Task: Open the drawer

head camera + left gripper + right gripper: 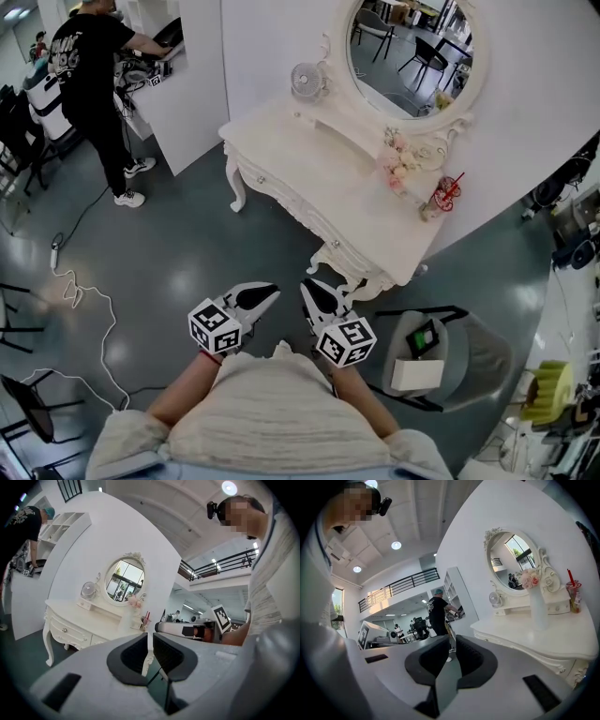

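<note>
A white carved dressing table point(328, 178) with an oval mirror point(412, 47) stands against the wall ahead of me. Its drawer fronts with small knobs point(63, 630) face the open floor, and all look closed. Both grippers hang in the air over the floor, short of the table's near corner. My left gripper point(272, 292) has its jaws together with nothing between them, also seen in the left gripper view point(149, 641). My right gripper point(309, 285) is shut and empty as well point(453, 644), with the table point(543, 634) to its right.
On the tabletop are a small fan point(307, 81), a vase of pink flowers point(398, 164) and a cup with a red straw point(441, 199). A grey chair point(473, 361) holding a box stands right. A person in black point(94, 75) works far left; a white cable point(84, 309) lies on the floor.
</note>
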`<move>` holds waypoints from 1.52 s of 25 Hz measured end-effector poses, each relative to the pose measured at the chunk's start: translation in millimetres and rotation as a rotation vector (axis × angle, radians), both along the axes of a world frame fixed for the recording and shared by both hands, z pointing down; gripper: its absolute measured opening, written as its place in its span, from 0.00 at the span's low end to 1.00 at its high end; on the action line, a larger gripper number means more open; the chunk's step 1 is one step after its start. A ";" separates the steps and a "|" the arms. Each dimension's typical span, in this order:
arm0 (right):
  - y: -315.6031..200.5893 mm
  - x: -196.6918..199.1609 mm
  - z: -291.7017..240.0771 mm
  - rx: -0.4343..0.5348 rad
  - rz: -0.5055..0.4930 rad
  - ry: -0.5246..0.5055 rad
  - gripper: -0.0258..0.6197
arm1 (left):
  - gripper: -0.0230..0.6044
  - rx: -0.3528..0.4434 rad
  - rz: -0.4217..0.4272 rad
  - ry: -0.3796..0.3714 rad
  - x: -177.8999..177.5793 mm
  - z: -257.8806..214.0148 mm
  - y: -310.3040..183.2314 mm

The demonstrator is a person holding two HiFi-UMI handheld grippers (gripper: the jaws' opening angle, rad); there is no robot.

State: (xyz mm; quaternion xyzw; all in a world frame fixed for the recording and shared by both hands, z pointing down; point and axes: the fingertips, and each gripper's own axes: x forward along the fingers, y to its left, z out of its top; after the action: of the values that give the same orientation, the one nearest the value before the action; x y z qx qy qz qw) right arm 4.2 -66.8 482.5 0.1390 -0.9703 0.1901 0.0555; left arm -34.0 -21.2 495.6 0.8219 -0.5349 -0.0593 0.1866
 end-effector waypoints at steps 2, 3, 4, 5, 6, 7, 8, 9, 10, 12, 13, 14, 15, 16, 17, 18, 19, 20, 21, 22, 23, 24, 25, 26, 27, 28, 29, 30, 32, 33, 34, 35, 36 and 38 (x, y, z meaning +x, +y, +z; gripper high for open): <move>-11.5 -0.7 3.9 -0.015 0.018 0.002 0.06 | 0.11 -0.003 0.018 0.000 0.3 1.4 -12.9; -15.8 -1.5 6.5 -0.019 0.024 0.007 0.06 | 0.11 -0.006 0.024 0.002 -0.7 3.2 -18.5; -19.7 -2.6 9.2 -0.021 0.029 0.012 0.06 | 0.11 -0.009 0.031 0.006 -2.0 5.4 -23.7; -23.8 -3.8 12.0 -0.023 0.036 0.018 0.06 | 0.11 -0.012 0.040 0.010 -3.4 7.6 -28.8; -28.3 -5.0 14.7 -0.026 0.045 0.023 0.06 | 0.11 -0.015 0.051 0.014 -4.7 9.8 -34.0; -33.1 -6.1 17.4 -0.031 0.058 0.029 0.06 | 0.11 -0.019 0.063 0.017 -6.2 11.9 -39.3; -38.0 -7.4 20.1 -0.038 0.071 0.034 0.06 | 0.11 -0.022 0.077 0.020 -7.9 13.7 -45.1; -43.0 -8.9 22.7 -0.044 0.086 0.039 0.06 | 0.11 -0.024 0.091 0.023 -10.1 15.2 -51.4; -48.4 -11.0 25.1 -0.049 0.103 0.043 0.06 | 0.11 -0.025 0.108 0.025 -12.7 16.4 -58.2; -60.5 -16.8 29.0 -0.056 0.145 0.047 0.06 | 0.11 -0.027 0.150 0.024 -19.5 18.3 -72.7; -67.1 -20.1 30.6 -0.059 0.170 0.048 0.06 | 0.11 -0.028 0.173 0.022 -23.5 19.0 -79.9; -73.6 -23.1 32.2 -0.063 0.197 0.050 0.06 | 0.11 -0.030 0.195 0.018 -27.6 19.7 -86.7; -79.7 -25.9 33.9 -0.068 0.224 0.051 0.06 | 0.11 -0.033 0.216 0.014 -32.1 20.6 -93.0; -85.1 -28.7 35.8 -0.074 0.249 0.052 0.06 | 0.11 -0.037 0.233 0.010 -37.1 21.9 -98.7; -89.6 -31.9 38.0 -0.078 0.272 0.052 0.06 | 0.11 -0.042 0.249 0.007 -42.6 23.8 -103.9; -93.5 -35.6 40.6 -0.081 0.291 0.051 0.06 | 0.11 -0.048 0.264 0.004 -48.1 26.6 -108.6; -97.1 -39.7 43.6 -0.083 0.309 0.051 0.06 | 0.11 -0.055 0.278 0.000 -53.5 29.9 -113.2; -100.7 -43.8 47.1 -0.084 0.325 0.051 0.06 | 0.11 -0.062 0.292 -0.004 -58.5 33.8 -117.7; -103.8 -47.7 51.2 -0.086 0.339 0.054 0.06 | 0.11 -0.069 0.305 -0.007 -62.8 37.9 -121.9; -106.5 -51.5 56.0 -0.090 0.352 0.057 0.06 | 0.11 -0.076 0.316 -0.010 -66.4 42.3 -125.6; -108.9 -54.9 61.3 -0.095 0.363 0.062 0.06 | 0.11 -0.082 0.326 -0.011 -69.4 46.9 -129.2; -111.4 -58.1 66.9 -0.100 0.372 0.066 0.06 | 0.11 -0.089 0.334 -0.013 -71.9 51.3 -133.2; -114.3 -60.9 72.3 -0.103 0.380 0.072 0.06 | 0.11 -0.095 0.343 -0.014 -73.5 55.7 -137.4; -117.5 -63.2 77.6 -0.102 0.387 0.080 0.06 | 0.11 -0.102 0.353 -0.016 -74.4 60.0 -141.5; -120.6 -65.1 82.6 -0.098 0.395 0.090 0.06 | 0.11 -0.108 0.363 -0.018 -74.6 64.3 -145.2; -124.0 -66.6 87.4 -0.092 0.402 0.100 0.06 | 0.11 -0.114 0.371 -0.020 -74.7 68.7 -148.7; -127.7 -67.9 92.4 -0.087 0.410 0.109 0.06 | 0.11 -0.118 0.378 -0.021 -75.2 73.0 -152.3; -131.9 -68.9 97.8 -0.082 0.420 0.118 0.06 | 0.11 -0.121 0.381 -0.021 -76.3 77.2 -156.0; -140.2 -68.5 109.3 -0.079 0.446 0.130 0.06 | 0.11 -0.125 0.380 -0.015 -78.9 85.3 -162.2; -144.2 -66.5 114.4 -0.080 0.460 0.131 0.06 | 0.11 -0.127 0.377 -0.009 -79.3 89.8 -164.5; -148.2 -63.6 118.9 -0.082 0.473 0.128 0.06 | 0.11 -0.131 0.373 -0.002 -79.1 95.0 -166.2; -152.3 -60.6 123.1 -0.085 0.487 0.125 0.06 | 0.11 -0.137 0.369 0.004 -79.0 100.6 -168.0; -156.9 -57.8 127.4 -0.088 0.502 0.124 0.06 | 0.11 -0.144 0.367 0.007 -79.3 106.4 -170.4; -166.6 -53.4 136.3 -0.094 0.530 0.126 0.06 | 0.11 -0.156 0.365 0.010 -80.4 116.4 -176.8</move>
State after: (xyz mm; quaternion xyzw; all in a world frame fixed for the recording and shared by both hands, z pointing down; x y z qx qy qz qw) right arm -49.2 -233.3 618.8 0.3969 -0.8849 0.2337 0.0703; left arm -114.4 -198.0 612.0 0.8880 -0.3791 0.0132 0.2598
